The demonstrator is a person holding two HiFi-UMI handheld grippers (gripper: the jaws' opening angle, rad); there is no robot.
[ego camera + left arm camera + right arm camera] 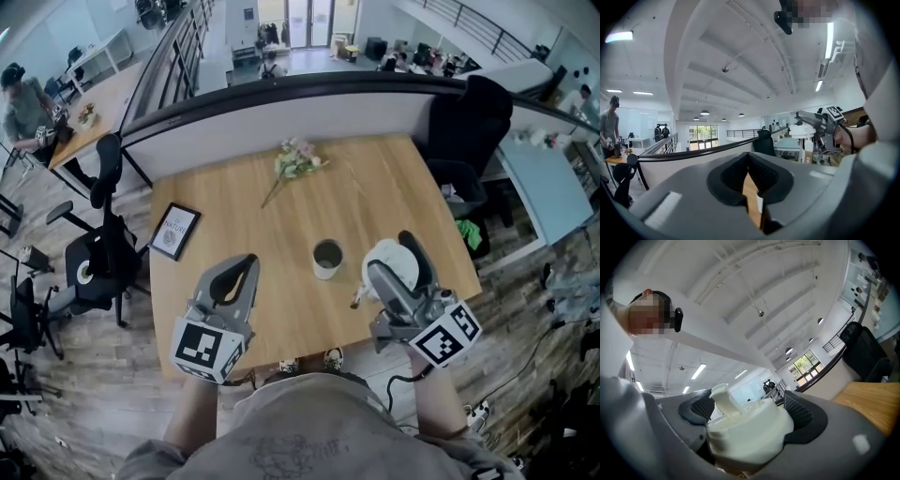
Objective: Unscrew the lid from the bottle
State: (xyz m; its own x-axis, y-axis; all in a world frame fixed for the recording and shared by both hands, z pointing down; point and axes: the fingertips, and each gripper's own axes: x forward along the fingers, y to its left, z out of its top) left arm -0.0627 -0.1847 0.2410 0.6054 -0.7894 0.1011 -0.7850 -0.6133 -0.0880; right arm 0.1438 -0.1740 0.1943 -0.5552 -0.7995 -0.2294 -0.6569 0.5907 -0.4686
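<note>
Gripping a cream-white plastic lid (750, 432) with a flip spout, the right tool (751, 411) was clamped tight; left tool (749, 161) was fully closed, empty.

White spouted lid (750, 427), on bottle (807, 152), between right tongs (750, 409).
</note>
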